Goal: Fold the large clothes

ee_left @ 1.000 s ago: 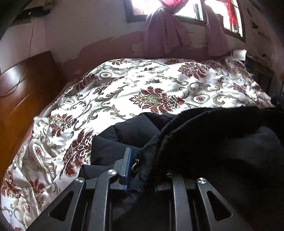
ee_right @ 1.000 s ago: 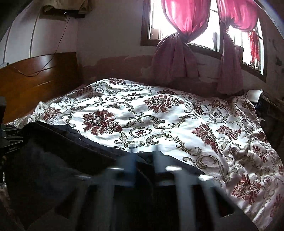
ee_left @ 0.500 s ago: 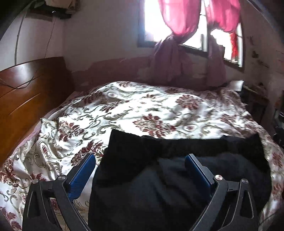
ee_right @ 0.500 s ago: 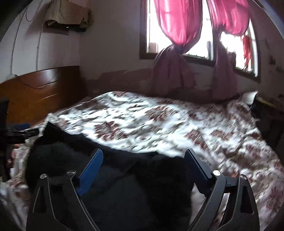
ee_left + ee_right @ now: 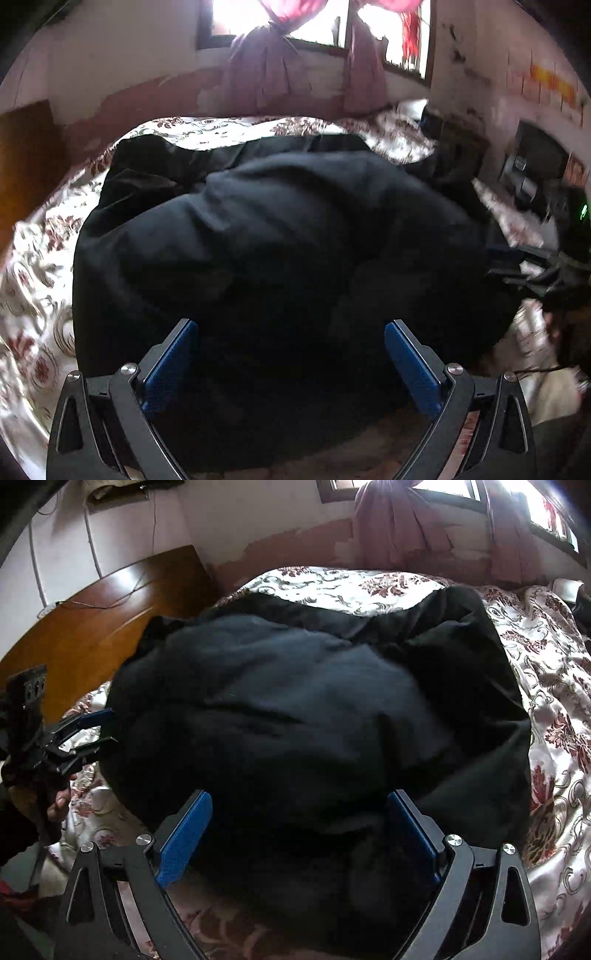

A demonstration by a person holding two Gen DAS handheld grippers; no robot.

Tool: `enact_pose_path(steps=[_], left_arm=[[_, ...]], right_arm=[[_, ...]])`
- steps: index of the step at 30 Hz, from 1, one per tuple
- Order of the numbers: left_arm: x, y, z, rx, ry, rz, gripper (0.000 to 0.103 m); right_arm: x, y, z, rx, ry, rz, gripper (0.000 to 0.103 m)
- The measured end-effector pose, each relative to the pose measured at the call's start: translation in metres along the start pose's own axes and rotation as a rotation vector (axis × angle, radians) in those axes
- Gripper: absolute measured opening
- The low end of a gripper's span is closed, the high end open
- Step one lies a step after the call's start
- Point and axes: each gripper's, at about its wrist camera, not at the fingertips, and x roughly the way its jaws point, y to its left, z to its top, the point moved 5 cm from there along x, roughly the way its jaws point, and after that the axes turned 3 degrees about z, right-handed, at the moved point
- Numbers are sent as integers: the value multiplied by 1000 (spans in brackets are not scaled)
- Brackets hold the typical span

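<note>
A black padded coat [image 5: 280,251] lies in a puffy heap across the bed, covering most of the floral bedspread [image 5: 554,716], whose shiny cream cloth carries dark red flowers and grey scrolls. A curved wooden headboard [image 5: 110,616] rises at the left of the right wrist view, with a thin cable running down the white wall above it. Tied pink curtains [image 5: 266,74] hang at a bright window behind the bed, above a wall with peeling paint. The left gripper [image 5: 290,360] hangs over the coat's near edge, its blue pads [image 5: 168,369] spread wide and holding nothing. The right gripper [image 5: 297,834] likewise stands wide apart above the dark cloth, gripping nothing.
</note>
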Motion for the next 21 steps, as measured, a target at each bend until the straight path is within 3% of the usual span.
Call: enact_pose_path(steps=[8,13,21], left_arm=[[25,11,23,-34,-15,35,103],[43,16,35,-18,-8,94,103],[65,32,63,-40,12,160,103]], right_arm=[[24,-21,16,-16,-47,-75,93],[47,-31,35,-58,-37,-115,99],[72,-43,71,-110,-32,-126,102]])
